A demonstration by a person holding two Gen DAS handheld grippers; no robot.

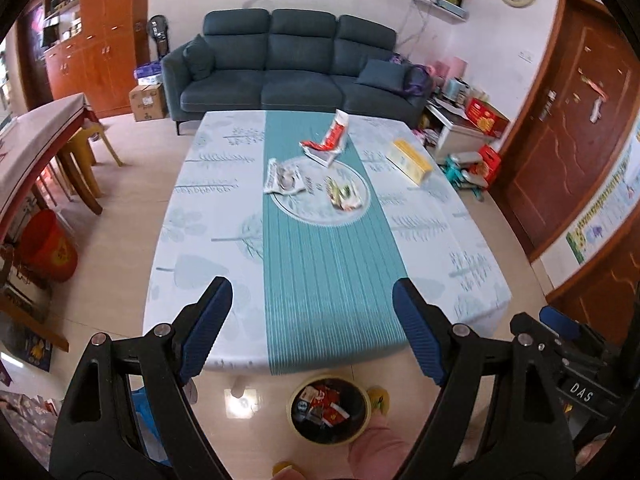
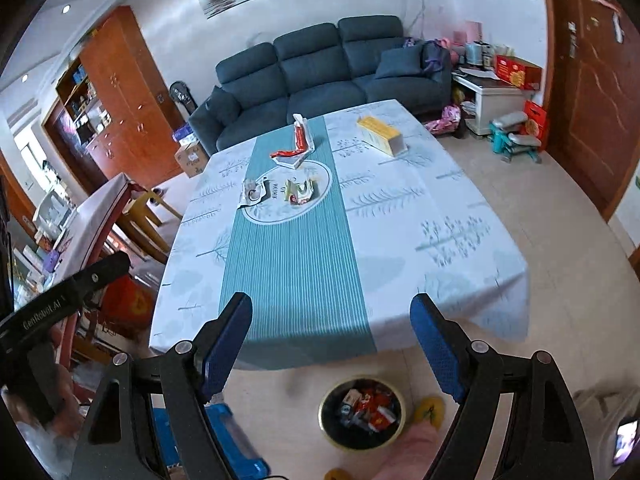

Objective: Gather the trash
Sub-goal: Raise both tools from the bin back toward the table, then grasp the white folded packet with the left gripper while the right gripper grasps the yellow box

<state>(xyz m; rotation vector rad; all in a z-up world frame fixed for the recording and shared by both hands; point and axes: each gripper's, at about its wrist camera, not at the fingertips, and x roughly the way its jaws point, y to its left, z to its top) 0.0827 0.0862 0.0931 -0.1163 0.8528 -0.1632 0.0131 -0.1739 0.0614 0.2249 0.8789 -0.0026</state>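
While both grippers, left [image 1: 312, 320] and right [image 2: 332, 340], hung wide apart and empty, three wrappers [image 1: 346, 198] lay far on the table [image 1: 440, 240]; approach low toward the bin [image 1: 330, 410].

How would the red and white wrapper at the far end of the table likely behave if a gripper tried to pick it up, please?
The red and white wrapper is bent, one end sticking up off the table, so it looks thin and probably light. It would likely crumple or flex between the pads rather than hold its shape. A push might simply slide it along the cloth.
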